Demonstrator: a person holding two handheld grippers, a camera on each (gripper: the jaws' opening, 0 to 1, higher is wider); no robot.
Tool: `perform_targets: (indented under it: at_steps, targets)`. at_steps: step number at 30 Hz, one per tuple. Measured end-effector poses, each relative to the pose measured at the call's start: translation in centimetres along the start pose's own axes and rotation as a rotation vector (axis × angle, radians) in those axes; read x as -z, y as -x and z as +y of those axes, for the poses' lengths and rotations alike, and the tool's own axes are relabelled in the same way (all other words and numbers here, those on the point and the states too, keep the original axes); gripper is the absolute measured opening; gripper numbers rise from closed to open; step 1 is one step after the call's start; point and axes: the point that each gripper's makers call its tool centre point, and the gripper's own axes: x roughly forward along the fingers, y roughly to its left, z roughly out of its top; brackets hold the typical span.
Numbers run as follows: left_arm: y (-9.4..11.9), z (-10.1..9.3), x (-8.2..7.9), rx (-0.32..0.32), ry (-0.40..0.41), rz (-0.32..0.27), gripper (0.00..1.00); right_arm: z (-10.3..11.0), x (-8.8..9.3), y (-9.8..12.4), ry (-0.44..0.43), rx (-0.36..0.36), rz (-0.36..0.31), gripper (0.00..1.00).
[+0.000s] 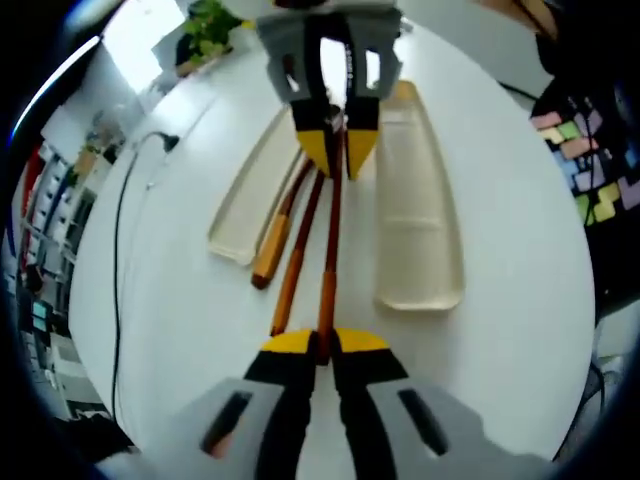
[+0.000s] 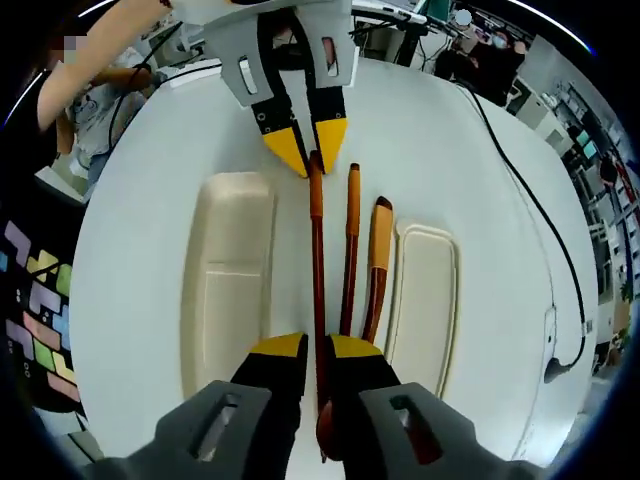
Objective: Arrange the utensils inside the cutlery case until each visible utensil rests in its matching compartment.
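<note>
- The white round surface point(image 2: 480, 180) carries everything: two cream halves of the cutlery case lie on it with three wooden-handled utensils side by side in the gap between them.
- The wider case half point(image 2: 232, 290) sits on one side of the utensils and the narrower case half point(image 2: 428, 300) on the other; both look bare inside, and none of the utensils rests in a compartment.
- A black cable point(image 2: 545, 230) runs across the surface, well apart from the case.
- Your right gripper point(image 2: 318, 348) is clenched on one end of the longest utensil point(image 2: 317, 250), and your left gripper point(image 1: 325, 343) is clamped on the other end of the same piece, so you hold it at both ends, lengthways.
- The middle utensil point(image 2: 351, 240) and the short utensil point(image 2: 378, 260) lie loose just beside the one you hold; the short one is close against the narrower half.
- You look to be at the step of picking up or steering the first utensil, with the task barely begun.
- Your next move likely calls for keeping both ends level, carrying the piece sideways over the matching compartment, and lowering it without nudging its two neighbours.
- I can read no brand, label or writing on the case or the utensils.
</note>
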Motion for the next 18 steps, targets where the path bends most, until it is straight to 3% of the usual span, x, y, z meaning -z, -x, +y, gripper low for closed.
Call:
perform_targets:
  at_steps: [2, 3, 5, 8, 10, 11, 12, 15, 18]
  targets:
    - [-0.01, 0.01, 0.04, -0.009, 0.016, 0.046, 0.06, -0.08, 0.08, 0.04, -0.047, 0.007, 0.001, 0.04]
    - [0.02, 0.06, 0.09, -0.013, 0.01, 0.072, 0.06, -0.2, -0.15, 0.03, 0.026, 0.017, -0.009, 0.03]
    - [-0.03, -0.02, 0.06, -0.018, -0.008, 0.144, 0.06, 0.03, -0.01, 0.09, -0.003, 0.026, -0.007, 0.02]
    - [-0.17, 0.07, -0.04, -0.016, -0.009, 0.196, 0.06, -0.12, 0.08, 0.18, -0.04, 0.041, -0.031, 0.02]
    - [-0.15, 0.25, -0.09, -0.014, 0.004, 0.219, 0.06, -0.19, 0.04, 0.25, -0.091, 0.047, -0.072, 0.02]
    - [-0.08, 0.28, 0.0, -0.023, 0.049, 0.234, 0.06, -0.26, 0.06, 0.3, -0.113, 0.047, -0.092, 0.02]
    - [-0.2, 0.49, -0.22, -0.018, 0.034, 0.237, 0.06, -0.41, 0.16, 0.39, -0.121, 0.049, -0.108, 0.02]
    - [-0.14, 0.37, -0.14, -0.013, -0.011, 0.264, 0.06, -0.44, 0.23, 0.47, -0.101, 0.047, -0.125, 0.02]
    - [-0.17, 0.44, -0.17, -0.014, -0.004, 0.278, 0.06, -0.47, 0.13, 0.45, -0.081, 0.049, -0.116, 0.02]
